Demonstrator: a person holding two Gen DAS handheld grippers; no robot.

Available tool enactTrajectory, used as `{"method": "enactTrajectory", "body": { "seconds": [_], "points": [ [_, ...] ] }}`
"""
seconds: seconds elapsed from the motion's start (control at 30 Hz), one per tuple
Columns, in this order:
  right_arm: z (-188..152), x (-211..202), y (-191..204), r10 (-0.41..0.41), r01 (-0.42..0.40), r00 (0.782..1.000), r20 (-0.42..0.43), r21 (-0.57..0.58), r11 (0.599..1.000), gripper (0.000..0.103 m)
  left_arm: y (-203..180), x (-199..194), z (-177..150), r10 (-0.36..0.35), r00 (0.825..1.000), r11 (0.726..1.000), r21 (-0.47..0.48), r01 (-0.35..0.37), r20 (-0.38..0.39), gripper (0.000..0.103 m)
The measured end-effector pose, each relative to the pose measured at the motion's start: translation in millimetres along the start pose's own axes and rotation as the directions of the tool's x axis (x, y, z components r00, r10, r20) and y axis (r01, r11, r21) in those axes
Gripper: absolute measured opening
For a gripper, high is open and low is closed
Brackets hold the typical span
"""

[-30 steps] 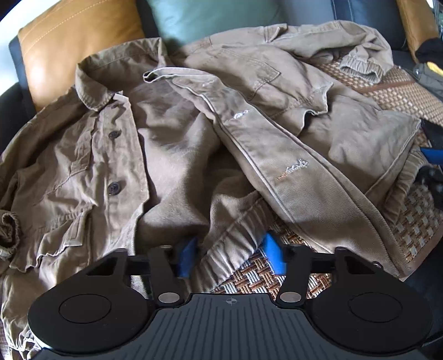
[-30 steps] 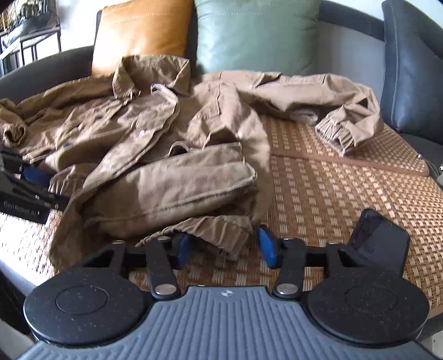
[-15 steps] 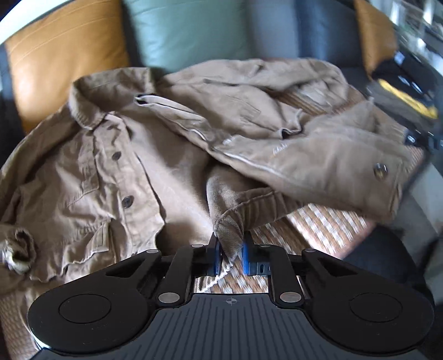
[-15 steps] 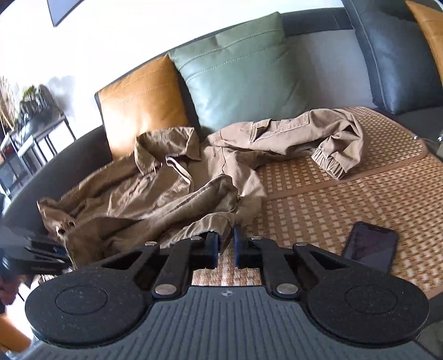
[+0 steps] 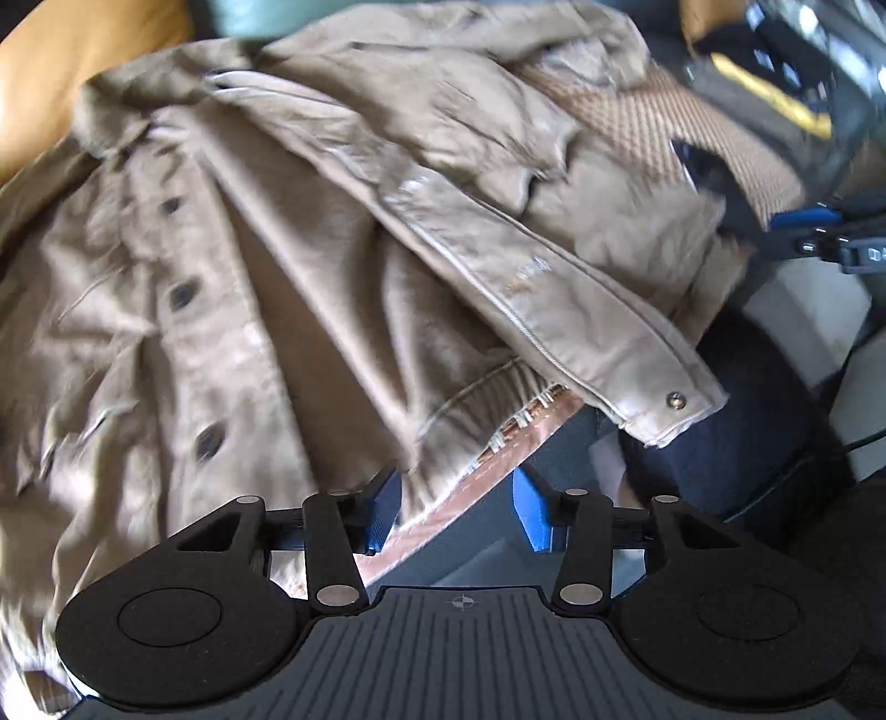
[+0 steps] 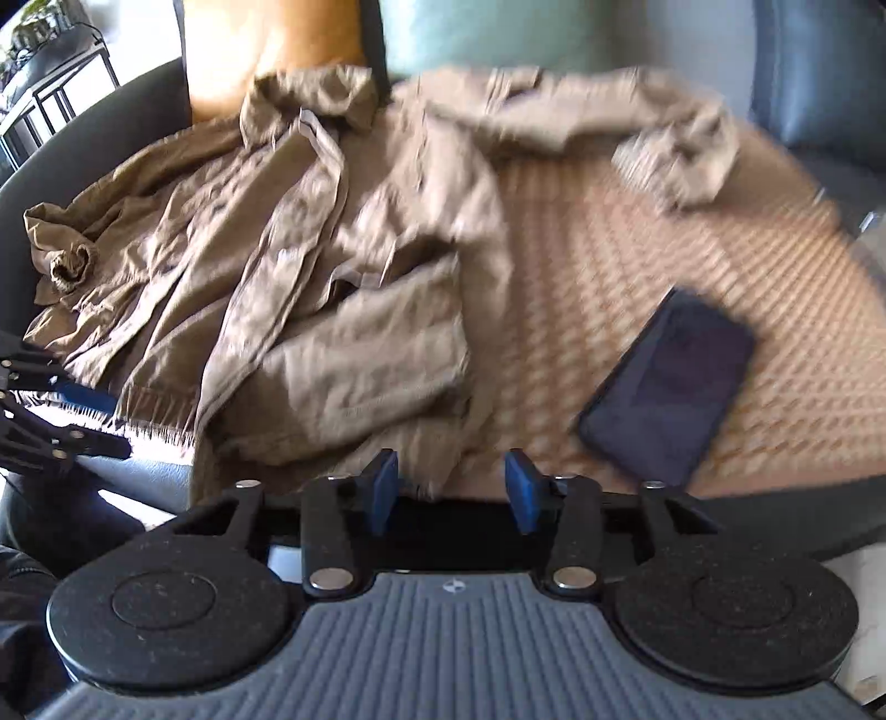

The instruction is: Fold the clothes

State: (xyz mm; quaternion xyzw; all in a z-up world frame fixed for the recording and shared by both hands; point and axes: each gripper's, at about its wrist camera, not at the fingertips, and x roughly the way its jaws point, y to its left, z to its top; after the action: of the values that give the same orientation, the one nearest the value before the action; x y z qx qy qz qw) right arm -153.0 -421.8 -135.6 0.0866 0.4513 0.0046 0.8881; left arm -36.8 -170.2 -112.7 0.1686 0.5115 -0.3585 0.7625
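1. Left claw (image 5: 457,507) points steeply down over the near edge of the sofa's woven mat (image 5: 659,119). Jaws opening, blue pads apart. The jacket (image 5: 343,277) hem sits in the gap by the left pad; no pad presses it, so released.
2. Right claw (image 6: 451,490) also tilts down at the mat's front edge. Jaws opening, nothing clamped; the jacket's lower corner lies just beyond the pads.
3. Jacket is spread across the mat, collar toward the orange cushion (image 6: 277,44) at upper left of the right wrist view, one sleeve flung toward upper right. The right front panel is folded over the middle; snap corner hangs past the mat edge at centre right of the left wrist view.
4. Phone (image 6: 670,382) lies on the mat, right of the jacket, apart from it.
5. Versus half a second ago: both claws were clenched on the hem; now both have let go. Both views are motion-blurred.
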Motion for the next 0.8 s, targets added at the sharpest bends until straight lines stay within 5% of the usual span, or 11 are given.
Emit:
{"method": "enactTrajectory", "body": {
  "seconds": [0.17, 0.4, 0.57, 0.73, 0.8],
  "points": [
    [21.4, -36.0, 8.2, 0.068, -0.066, 0.990, 0.123, -0.022, 0.998, 0.048, 22.7, -31.1, 17.2, 0.030, 0.988, 0.991, -0.130, -0.010, 0.150, 0.061],
    [68.4, -13.9, 52.8, 0.202, -0.177, 0.967, 0.157, -0.158, 0.971, 0.051, 64.1, -42.8, 120.5, 0.225, 0.917, 0.963, -0.219, -0.158, 0.329, 0.067],
    [116.0, 11.7, 59.6, 0.178, -0.127, 0.965, 0.194, -0.248, 0.960, 0.053, 91.8, -7.4, 199.8, 0.325, 0.885, 0.941, -0.210, -0.266, 0.333, 0.071],
    [192.8, 56.7, 25.6, 0.094, -0.014, 0.965, 0.245, -0.309, 0.951, 0.075, 125.3, 46.8, 258.5, 0.361, 0.883, 0.930, -0.193, -0.314, 0.299, 0.075],
    [226.4, 81.8, 7.4, 0.079, 0.004, 0.966, 0.245, -0.323, 0.946, 0.075, 135.7, 72.0, 276.2, 0.371, 0.886, 0.927, -0.166, -0.336, 0.278, 0.075]
  ]
}}
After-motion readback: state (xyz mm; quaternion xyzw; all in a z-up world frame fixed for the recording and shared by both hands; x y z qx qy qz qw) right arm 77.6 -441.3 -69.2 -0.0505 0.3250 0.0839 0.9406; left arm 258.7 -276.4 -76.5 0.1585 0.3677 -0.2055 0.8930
